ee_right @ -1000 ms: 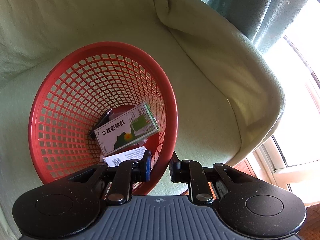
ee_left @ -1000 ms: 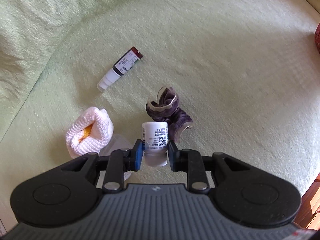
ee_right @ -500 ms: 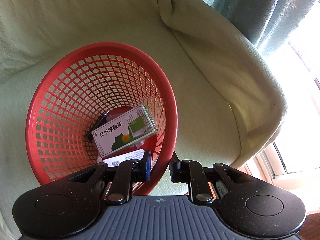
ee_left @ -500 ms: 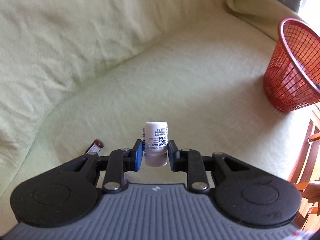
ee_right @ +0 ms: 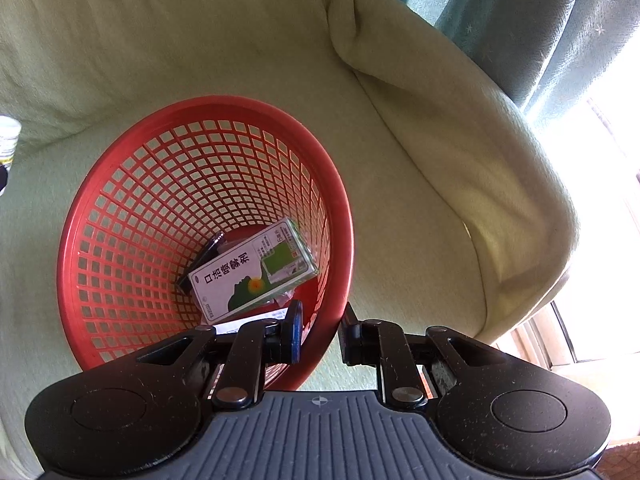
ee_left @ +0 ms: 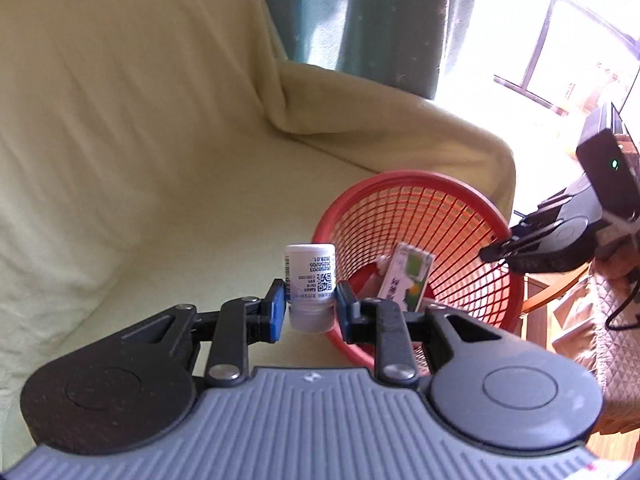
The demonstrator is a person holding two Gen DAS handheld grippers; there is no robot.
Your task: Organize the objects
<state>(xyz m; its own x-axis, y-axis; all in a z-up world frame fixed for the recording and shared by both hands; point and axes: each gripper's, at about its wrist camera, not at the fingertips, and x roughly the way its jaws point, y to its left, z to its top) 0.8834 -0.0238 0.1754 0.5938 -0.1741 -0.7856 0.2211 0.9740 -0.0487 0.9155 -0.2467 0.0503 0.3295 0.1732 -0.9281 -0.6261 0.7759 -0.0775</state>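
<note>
My left gripper (ee_left: pixel 311 312) is shut on a small white bottle (ee_left: pixel 309 280) with a printed label, held in the air just left of the red mesh basket (ee_left: pixel 472 196). The basket stands on the green sofa seat. My right gripper (ee_right: pixel 318 334) is shut on the basket's near rim (ee_right: pixel 340 280), one finger inside and one outside. In the left wrist view the right gripper (ee_left: pixel 496 250) shows at the basket's right rim. A white and green medicine box (ee_right: pixel 252 270) lies in the basket over a dark object (ee_right: pixel 202 256). The bottle (ee_right: pixel 8 140) shows at the left edge of the right wrist view.
The sofa's armrest (ee_right: pixel 460 128) rises right of the basket, the backrest (ee_left: pixel 120 100) behind. A teal curtain (ee_left: pixel 360 20) and a bright window (ee_left: pixel 560 40) lie beyond. A wooden chair (ee_left: pixel 552 300) with a brown cloth stands at the right.
My left gripper has swung right with the bottle, away from the items on the seat, up to the basket's left side. My right gripper has stayed clamped on the rim.
</note>
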